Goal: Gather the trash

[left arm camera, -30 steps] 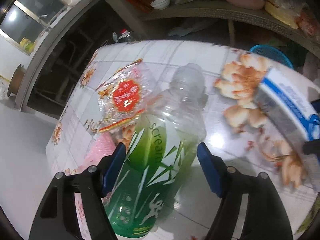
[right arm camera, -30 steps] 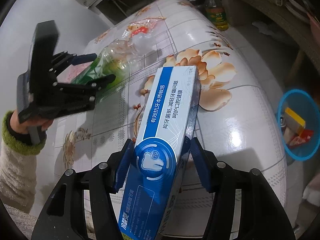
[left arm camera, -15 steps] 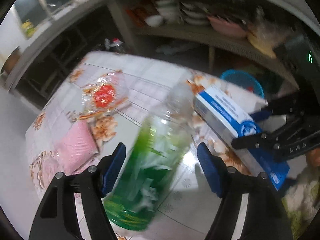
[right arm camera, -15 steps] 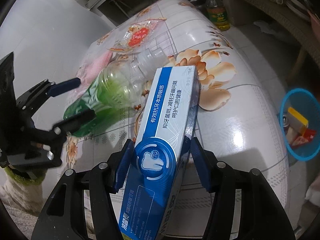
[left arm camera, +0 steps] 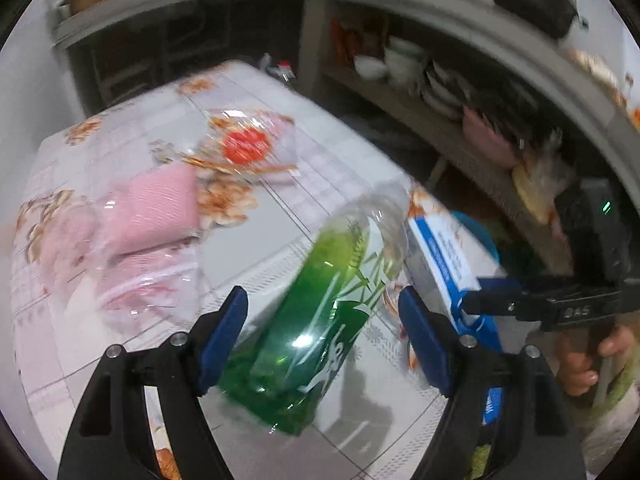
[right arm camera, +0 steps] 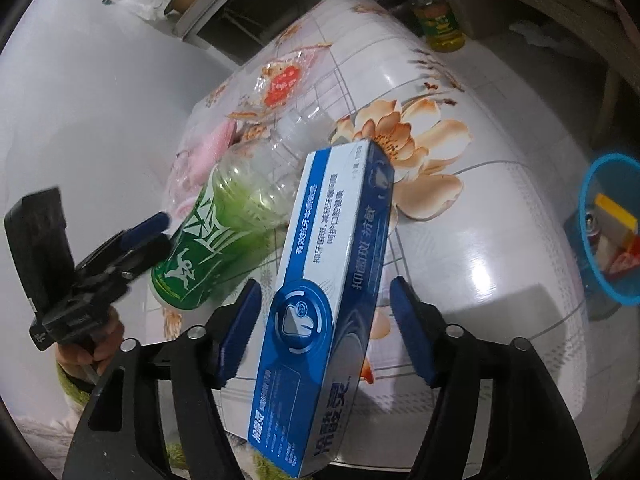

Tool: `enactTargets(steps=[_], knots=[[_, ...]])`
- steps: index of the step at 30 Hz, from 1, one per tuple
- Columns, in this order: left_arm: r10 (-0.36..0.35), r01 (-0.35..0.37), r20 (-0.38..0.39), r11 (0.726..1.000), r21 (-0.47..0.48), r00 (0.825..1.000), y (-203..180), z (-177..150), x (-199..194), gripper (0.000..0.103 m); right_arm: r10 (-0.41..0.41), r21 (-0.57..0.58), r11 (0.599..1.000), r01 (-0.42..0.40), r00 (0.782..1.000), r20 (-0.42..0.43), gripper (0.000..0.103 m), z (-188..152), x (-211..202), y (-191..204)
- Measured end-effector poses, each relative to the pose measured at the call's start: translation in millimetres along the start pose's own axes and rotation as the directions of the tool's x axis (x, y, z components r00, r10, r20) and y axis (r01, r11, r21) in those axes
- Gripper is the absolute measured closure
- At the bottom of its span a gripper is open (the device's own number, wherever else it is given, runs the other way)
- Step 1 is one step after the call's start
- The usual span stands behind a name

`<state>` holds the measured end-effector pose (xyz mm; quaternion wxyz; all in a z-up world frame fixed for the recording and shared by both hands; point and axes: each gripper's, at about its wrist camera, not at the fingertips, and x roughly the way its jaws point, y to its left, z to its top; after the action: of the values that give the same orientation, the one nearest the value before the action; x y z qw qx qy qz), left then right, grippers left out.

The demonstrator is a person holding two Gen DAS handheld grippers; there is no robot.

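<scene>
A person is holding 2 handheld grippers over a table (right arm camera: 500, 208) covered in a glossy white cloth printed with orange flowers.

The left gripper (left arm camera: 322, 322) is angling down at a clear plastic bottle (left arm camera: 320, 320) with a green label. Its jaws are opening, with the bottle lying tilted between the blue pads. A clear gap is showing between the right pad and the bottle, while the left pad is sitting close to the bottle's lower end; contact there cannot be told.

The right gripper (right arm camera: 324, 320) is also opening. A blue and white toothpaste box (right arm camera: 332, 280) is lying lengthwise between its pads, with gaps showing on both sides, so the pads are not pressing on it. The box's far end is lying just beside the bottle's clear shoulder.

Beyond the bottle, a folded pink cloth in a clear bag (left arm camera: 148, 216) and a crinkled clear wrapper with a red round label (left arm camera: 246, 148) are resting on the table.

On the floor to the right of the table, a blue wastebasket (right arm camera: 608, 232) is standing, holding a few pieces of packaging. A bottle of yellow oil (right arm camera: 438, 24) is standing on the floor beyond the table's far edge.
</scene>
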<state>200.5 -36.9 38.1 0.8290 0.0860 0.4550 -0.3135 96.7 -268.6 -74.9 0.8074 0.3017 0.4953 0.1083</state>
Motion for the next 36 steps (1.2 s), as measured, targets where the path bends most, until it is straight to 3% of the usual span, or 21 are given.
enactTargets(steps=[2, 5, 9, 11, 14, 16, 19, 26, 31, 36], knots=[[0.022, -0.02, 0.065, 0.999, -0.034, 0.998, 13.9, -0.4, -20.5, 0.028, -0.013, -0.003, 1.0, 0.013, 1.0, 0.016, 0.036, 1.2, -6.7, -0.6], [0.116, -0.104, 0.159, 0.991, -0.087, 0.98, 45.0, -0.1, -47.0, 0.027, -0.03, 0.005, 1.0, 0.029, 0.998, 0.053, 0.034, 5.1, -20.8, -5.1], [0.234, -0.196, 0.144, 0.951, -0.239, 0.961, 106.5, 4.3, -54.6, 0.028, -0.045, 0.03, 0.999, 0.042, 0.993, 0.112, 0.034, 13.0, -40.7, -13.0], [0.303, -0.266, 0.089, 0.918, -0.293, 0.949, 134.0, 4.7, -48.8, 0.028, -0.056, 0.036, 0.998, 0.052, 0.988, 0.141, 0.033, 17.6, -49.1, -14.1], [0.409, -0.391, 0.024, 0.887, -0.247, 0.912, 154.9, 1.7, -31.1, 0.028, -0.078, 0.028, 0.997, 0.075, 0.984, 0.163, 0.033, 27.9, -55.8, -11.7], [0.441, -0.435, -0.007, 0.881, -0.188, 0.897, 162.0, -3.3, -17.9, 0.027, -0.082, 0.014, 0.997, 0.081, 0.983, 0.166, 0.032, 35.7, -57.6, -8.7], [0.506, -0.508, -0.046, 0.859, -0.07, 0.861, 168.4, -4.7, 7.5, 0.027, -0.078, -0.026, 0.996, 0.083, 0.983, 0.165, 0.032, 55.1, -60.6, 1.1], [0.513, -0.51, -0.074, 0.858, 0.056, 0.855, 185.8, 1.1, 35.2, 0.028, 0.024, -0.229, 0.973, 0.004, 0.992, 0.121, 0.017, 133.0, -33.8, 55.1], [0.499, -0.491, -0.136, 0.866, 0.093, 0.856, 191.8, -2.1, 52.9, 0.052, 0.03, -0.369, 0.929, -0.016, 0.999, 0.032, 0.015, 185.9, 25.5, 94.0], [0.455, -0.454, -0.144, 0.89, 0.037, 0.879, 197.0, -5.5, 51.4, 0.076, -0.093, -0.493, 0.868, 0.061, 0.995, -0.04, 0.015, 201.5, 91.8, 122.4]])
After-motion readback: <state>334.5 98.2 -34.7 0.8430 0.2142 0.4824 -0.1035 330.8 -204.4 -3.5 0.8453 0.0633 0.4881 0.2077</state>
